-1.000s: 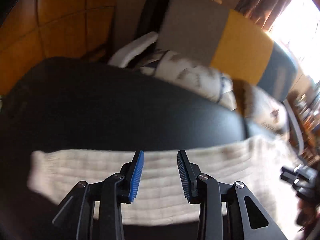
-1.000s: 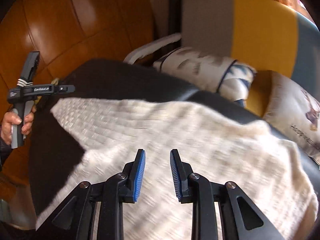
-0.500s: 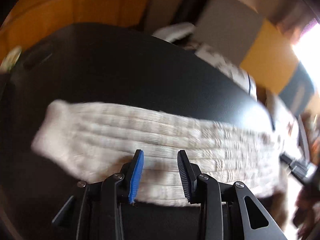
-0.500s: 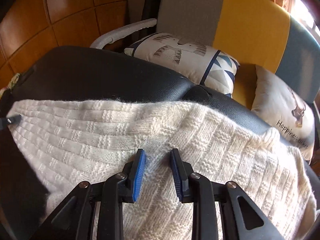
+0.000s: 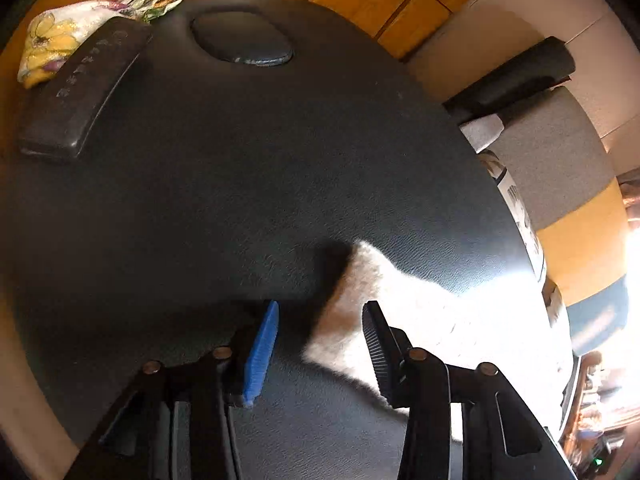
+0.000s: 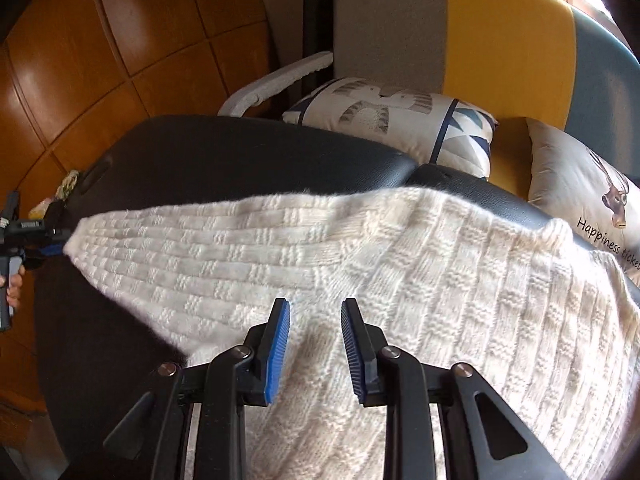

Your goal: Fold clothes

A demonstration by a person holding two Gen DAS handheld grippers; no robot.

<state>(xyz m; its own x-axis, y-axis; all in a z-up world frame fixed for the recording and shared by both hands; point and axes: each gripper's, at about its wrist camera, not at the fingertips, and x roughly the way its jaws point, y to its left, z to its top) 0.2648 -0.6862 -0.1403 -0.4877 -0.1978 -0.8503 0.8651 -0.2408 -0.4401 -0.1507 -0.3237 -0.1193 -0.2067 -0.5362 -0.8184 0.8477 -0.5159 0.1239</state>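
Note:
A cream knit sweater [image 6: 420,280] lies spread on a black padded table [image 6: 240,152], one sleeve stretched out to the left. In the left wrist view the sleeve's cuff [image 5: 352,292] lies between the spread fingers of my left gripper [image 5: 322,308], nearer the right finger; the gripper is open. My right gripper [image 6: 314,308] hovers open just over the sweater where the sleeve joins the body, nothing between its pads. The right wrist view shows the left gripper [image 6: 24,236] at the far left, held by a hand [image 6: 14,284], right at the cuff's tip.
A floral cloth [image 5: 96,20] and a black pad [image 5: 76,92] sit at the table's far left end, beside an oval recess [image 5: 242,46]. Behind the table stand a grey, yellow and blue sofa [image 6: 500,40] and two printed pillows [image 6: 392,116] [image 6: 580,184]. Wooden floor [image 6: 120,40] lies left.
My left gripper has swung left along the sleeve to its cuff end and tilted down. The sleeve now lies pulled out straight. The right gripper stays open over the sweater.

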